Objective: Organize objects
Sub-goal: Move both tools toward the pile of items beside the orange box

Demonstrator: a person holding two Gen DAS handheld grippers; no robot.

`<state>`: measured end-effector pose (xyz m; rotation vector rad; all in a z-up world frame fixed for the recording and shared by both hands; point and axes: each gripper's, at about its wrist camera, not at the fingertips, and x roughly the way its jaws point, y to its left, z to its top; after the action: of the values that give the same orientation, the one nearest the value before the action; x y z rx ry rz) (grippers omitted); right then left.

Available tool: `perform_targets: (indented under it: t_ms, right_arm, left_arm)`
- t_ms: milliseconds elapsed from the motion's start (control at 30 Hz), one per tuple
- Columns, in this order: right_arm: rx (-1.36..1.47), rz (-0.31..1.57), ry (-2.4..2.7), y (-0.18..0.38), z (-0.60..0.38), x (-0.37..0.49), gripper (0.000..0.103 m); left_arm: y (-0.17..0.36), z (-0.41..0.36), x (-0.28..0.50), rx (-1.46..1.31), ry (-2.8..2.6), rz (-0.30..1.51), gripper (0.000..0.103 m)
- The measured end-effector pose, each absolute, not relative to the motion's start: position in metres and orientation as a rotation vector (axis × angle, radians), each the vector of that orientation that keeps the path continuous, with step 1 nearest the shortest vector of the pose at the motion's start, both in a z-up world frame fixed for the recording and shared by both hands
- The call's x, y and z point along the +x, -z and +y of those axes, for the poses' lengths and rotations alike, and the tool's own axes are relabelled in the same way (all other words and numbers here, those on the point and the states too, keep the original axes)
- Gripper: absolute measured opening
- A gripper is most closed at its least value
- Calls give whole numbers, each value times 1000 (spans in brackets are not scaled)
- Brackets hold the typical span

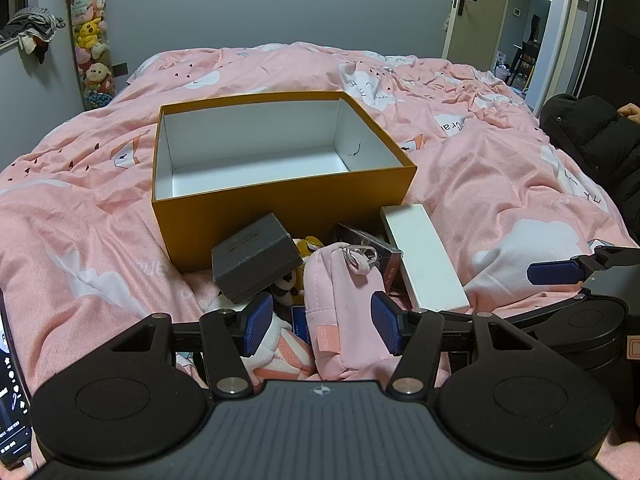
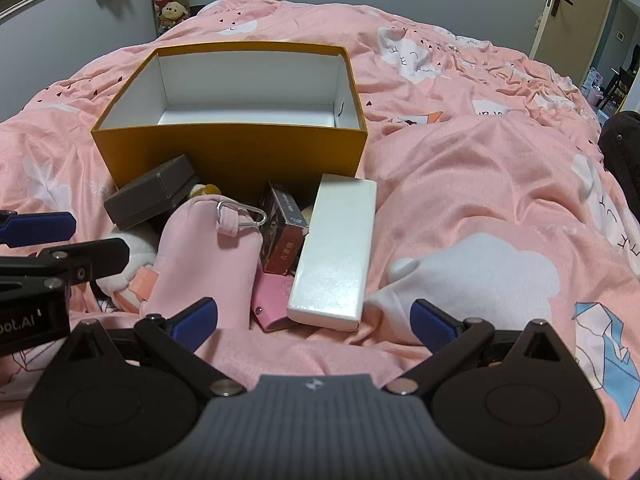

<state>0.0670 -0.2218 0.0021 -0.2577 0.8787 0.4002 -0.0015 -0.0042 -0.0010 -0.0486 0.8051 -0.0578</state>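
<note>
Left gripper (image 1: 322, 324): spread either side of pink pouch (image 1: 342, 312), not yet clamped. Right gripper (image 2: 314, 320): spread wide, holding nothing, near white box (image 2: 334, 248). Best pinched mid-body, lifted clear of the heap, dropped into empty orange box (image 1: 280, 208) just behind.

A home bedroom: pink-quilted bed (image 1: 460, 168), hanging plush toys (image 1: 91, 36)

Dim, even indoor light, soft shadows, sharp focus, strong fisheye bending at edges.
</note>
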Motion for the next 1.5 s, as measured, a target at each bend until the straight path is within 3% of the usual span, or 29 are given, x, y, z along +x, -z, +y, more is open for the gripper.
perform_targets:
  t_ms: [800,967,1067,1200,1400,1500]
  right_arm:
    - [-287,882,-442,0,-213,72,102]
    - [-332,838,-519,-8,-197,83,102]
    - [-384,802,-558,-11,-183,90,98]
    - [-385,821,-608,-12,-167,108,81]
    - [-222,910,-664,-16,-152,145,68]
    - [-143,938,-682,-20,-140,161,68]
  left_arm:
    - [6,6,5,-73,72,831,67]
    - [4,21,15,-111,55,825,59]
    - [3,34,23,-163,34,823,55]
    - [-1,52,35,-202,0,809,51]
    - [0,83,59,-288,-46,820,50]
    - [7,101,69,-344,-76,840,50]
